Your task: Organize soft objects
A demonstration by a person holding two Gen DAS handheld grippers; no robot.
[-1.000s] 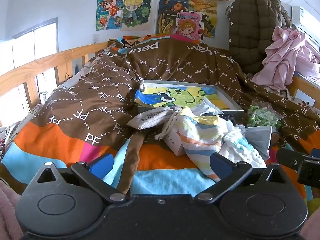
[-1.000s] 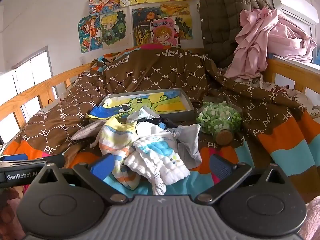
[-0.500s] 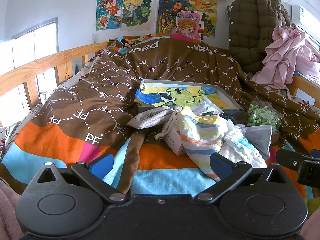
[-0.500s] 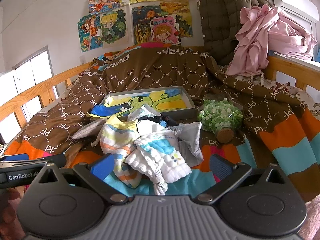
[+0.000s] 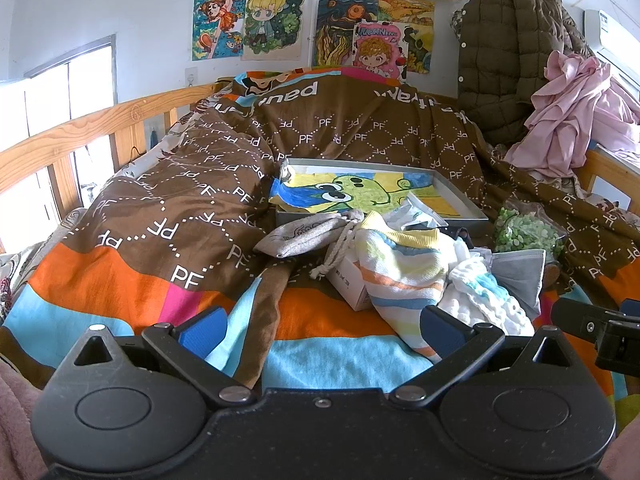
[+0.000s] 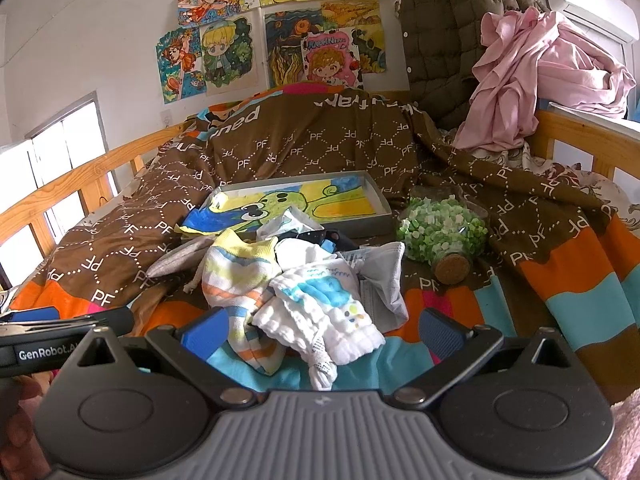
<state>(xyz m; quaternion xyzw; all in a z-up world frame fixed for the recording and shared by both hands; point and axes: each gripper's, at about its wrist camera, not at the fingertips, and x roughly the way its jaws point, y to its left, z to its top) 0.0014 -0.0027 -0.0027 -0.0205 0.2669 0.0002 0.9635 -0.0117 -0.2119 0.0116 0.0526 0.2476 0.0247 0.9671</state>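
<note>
soft things lay in a small heap on the bed, near the middle of a brown, orange and blue blanket [image 5: 168, 216]. the left gripper [image 5: 320, 330] was released, its blue-padded fingers [image 5: 202, 330] spread wide over the blanket with nothing between them; the heap sat ahead and to its right. the right gripper [image 6: 320, 330] was also released, spread wide, and the near edge of the heap lay between its fingers without touching either pad as far as could be seen. nearest in the right wrist view was a white waffle cloth with blue print [image 6: 320, 316], and just left of it, touching, a striped sock with a yellow cuff [image 6: 236, 272]. in the left wrist view the sock draped over a small white box [image 5: 348, 280]. a grey drawstring pouch [image 5: 308, 232] lay on the far left of the heap, its cord trailing toward the box. a grey face mask [image 6: 384, 280] lay at the right side of the heap, partly under the white cloth. beyond the heap sat a shallow grey tray [image 6: 380, 196] holding a yellow and green cartoon drawing. to the right of the heap, a corked jar of green and white bits [image 6: 444, 232] lay on its side. farther right, a pink garment [image 6: 532, 76] hung over the wooden bed rail beside a dark quilted jacket [image 6: 440, 28], and drawings covered the far wall.
</note>
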